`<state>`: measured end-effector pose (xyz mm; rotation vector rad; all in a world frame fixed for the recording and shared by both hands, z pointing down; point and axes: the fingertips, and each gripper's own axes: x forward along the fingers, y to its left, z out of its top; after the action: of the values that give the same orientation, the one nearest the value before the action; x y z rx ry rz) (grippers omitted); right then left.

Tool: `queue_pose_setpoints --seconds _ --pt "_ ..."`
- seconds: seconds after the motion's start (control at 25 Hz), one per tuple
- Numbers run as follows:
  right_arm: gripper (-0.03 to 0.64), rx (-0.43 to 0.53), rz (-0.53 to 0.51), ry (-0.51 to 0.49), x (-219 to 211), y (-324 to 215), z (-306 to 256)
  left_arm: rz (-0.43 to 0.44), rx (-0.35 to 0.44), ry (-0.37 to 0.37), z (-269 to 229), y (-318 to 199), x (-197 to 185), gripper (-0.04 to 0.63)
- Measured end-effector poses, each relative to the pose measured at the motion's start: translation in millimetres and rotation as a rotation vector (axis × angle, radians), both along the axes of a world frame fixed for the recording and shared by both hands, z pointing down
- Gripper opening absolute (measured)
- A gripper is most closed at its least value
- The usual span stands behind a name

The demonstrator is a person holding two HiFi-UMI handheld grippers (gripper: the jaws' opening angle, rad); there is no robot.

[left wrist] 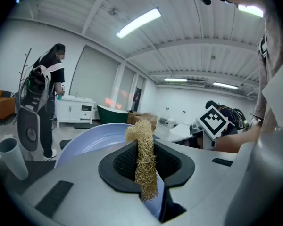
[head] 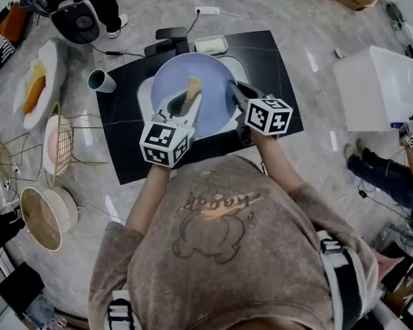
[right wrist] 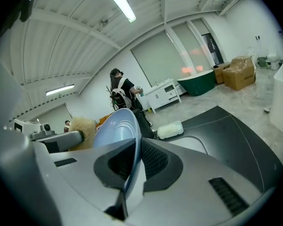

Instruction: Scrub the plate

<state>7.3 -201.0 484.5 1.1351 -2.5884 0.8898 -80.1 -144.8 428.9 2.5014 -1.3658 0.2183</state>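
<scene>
Black mat [head: 275,67] on grey floor, white box [head: 378,88] off to its right. Pale blue plate [head: 172,81] sits over mat centre, held at its right rim. In the right gripper view the plate [right wrist: 115,126] stands tilted on edge, rim running straight into the jaws.

R gripper [head: 234,93] is clamped narrow on that rim, pads [right wrist: 151,157] pressing both sides of it. L gripper [head: 181,107] is at the plate's near side, jaws closed tight on a tan loofah [head: 193,86]. The loofah's tip lies over the plate's face; can't tell if it touches. In the left gripper view the loofah [left wrist: 145,159] sticks up between the pads [left wrist: 122,161], w/ the plate [left wrist: 85,140] behind it.

Cup [head: 101,81] lies at the mat's left edge, apart from the plate.
</scene>
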Motion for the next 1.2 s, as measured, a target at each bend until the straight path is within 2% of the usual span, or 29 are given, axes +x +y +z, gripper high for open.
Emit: queue_pose_setpoints --seconds 0.24,0.48,0.88,1.2 --pt "0.025 0.016 0.035 -0.014 13 10 -11 0.113 -0.006 -0.073 11 -5 40 0.078" --pt "0.025 0.044 0.024 -0.023 16 17 -20 0.171 -0.044 -0.143 28 -10 62 0.078" --pt "0.032 0.066 -0.008 -0.005 13 17 -23 0.168 -0.053 -0.164 33 -24 58 0.078" --pt "0.032 0.065 -0.005 -0.01 14 16 -24 0.077 -0.045 -0.182 27 -42 25 0.078"
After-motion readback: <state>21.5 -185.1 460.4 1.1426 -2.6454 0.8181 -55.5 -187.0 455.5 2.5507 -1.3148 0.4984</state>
